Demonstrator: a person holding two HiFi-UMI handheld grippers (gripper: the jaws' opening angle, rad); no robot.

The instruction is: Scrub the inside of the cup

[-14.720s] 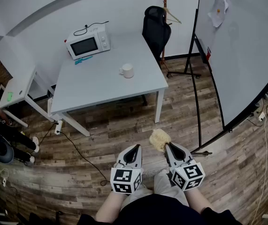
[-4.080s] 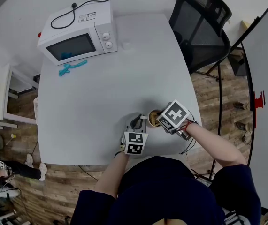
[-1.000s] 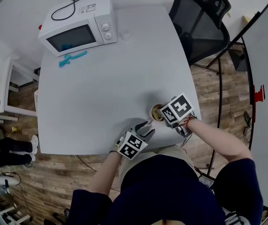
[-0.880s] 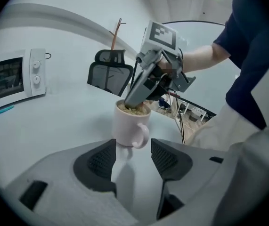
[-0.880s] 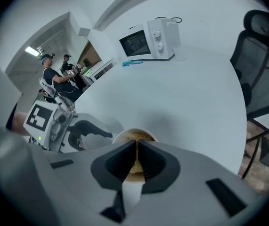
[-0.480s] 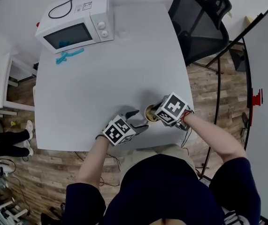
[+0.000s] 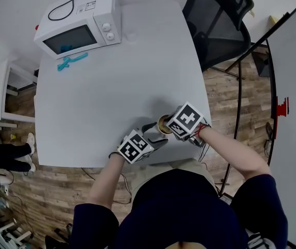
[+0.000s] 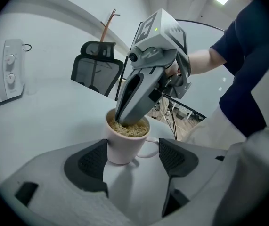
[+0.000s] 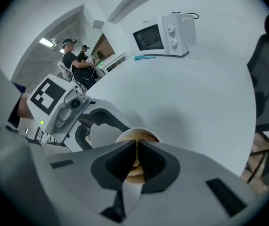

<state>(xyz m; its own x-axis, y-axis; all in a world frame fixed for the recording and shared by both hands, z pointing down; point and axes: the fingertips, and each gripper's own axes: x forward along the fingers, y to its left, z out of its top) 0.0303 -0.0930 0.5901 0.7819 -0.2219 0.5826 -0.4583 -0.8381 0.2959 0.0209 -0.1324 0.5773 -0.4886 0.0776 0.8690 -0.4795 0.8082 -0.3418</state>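
My right tongs (image 9: 136, 147) pinch the fibrous scrubber (image 8: 127, 129) inside the cup (image 8: 120, 149), while my left tongs (image 8: 133, 158), just opening, loosely straddle it.

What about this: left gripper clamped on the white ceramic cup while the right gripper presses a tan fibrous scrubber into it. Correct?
Not clamped: in the left gripper view the left gripper's jaws have just been opening and stand apart around the white ceramic cup. The right gripper presses the tan fibrous scrubber into it.
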